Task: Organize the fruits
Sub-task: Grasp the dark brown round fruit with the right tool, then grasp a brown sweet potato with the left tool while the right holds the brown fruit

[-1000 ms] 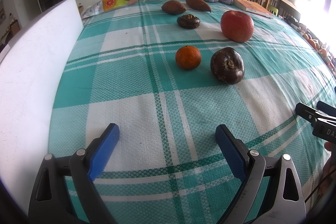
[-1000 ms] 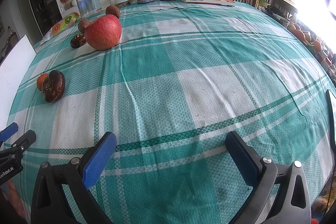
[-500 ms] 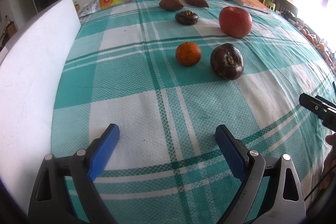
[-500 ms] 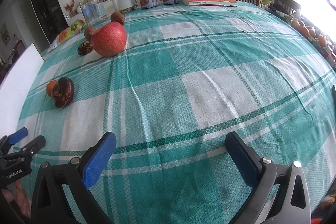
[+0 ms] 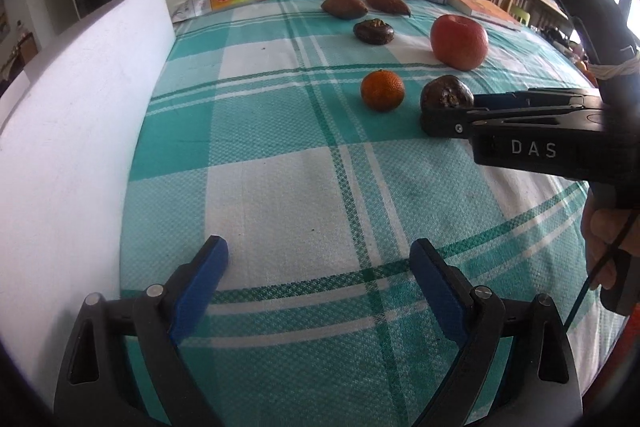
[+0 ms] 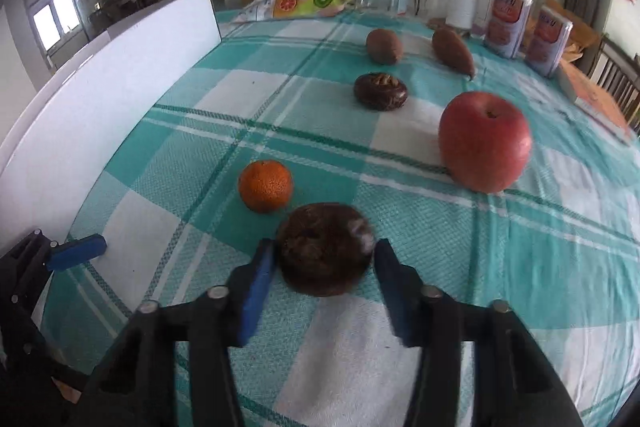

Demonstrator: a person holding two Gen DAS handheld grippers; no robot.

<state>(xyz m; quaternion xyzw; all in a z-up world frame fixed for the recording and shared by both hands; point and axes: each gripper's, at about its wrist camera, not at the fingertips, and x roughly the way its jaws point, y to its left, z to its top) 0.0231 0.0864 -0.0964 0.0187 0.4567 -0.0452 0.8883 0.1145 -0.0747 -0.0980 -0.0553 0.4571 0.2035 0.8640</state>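
Six fruits lie on the checked tablecloth (image 6: 520, 243): one apple (image 6: 485, 141), one tangerine (image 6: 265, 185), two dark mangosteens and two brown sapodillas (image 6: 384, 45) (far end, beside the jars). The near mangosteen (image 6: 326, 254) sits between the blue pads of the right gripper (image 6: 325, 267), which flank it closely; contact is unclear. That gripper reaches in level from the right. The left gripper (image 5: 318, 269) hovers spread wide over bare cloth, well short of the fruit.
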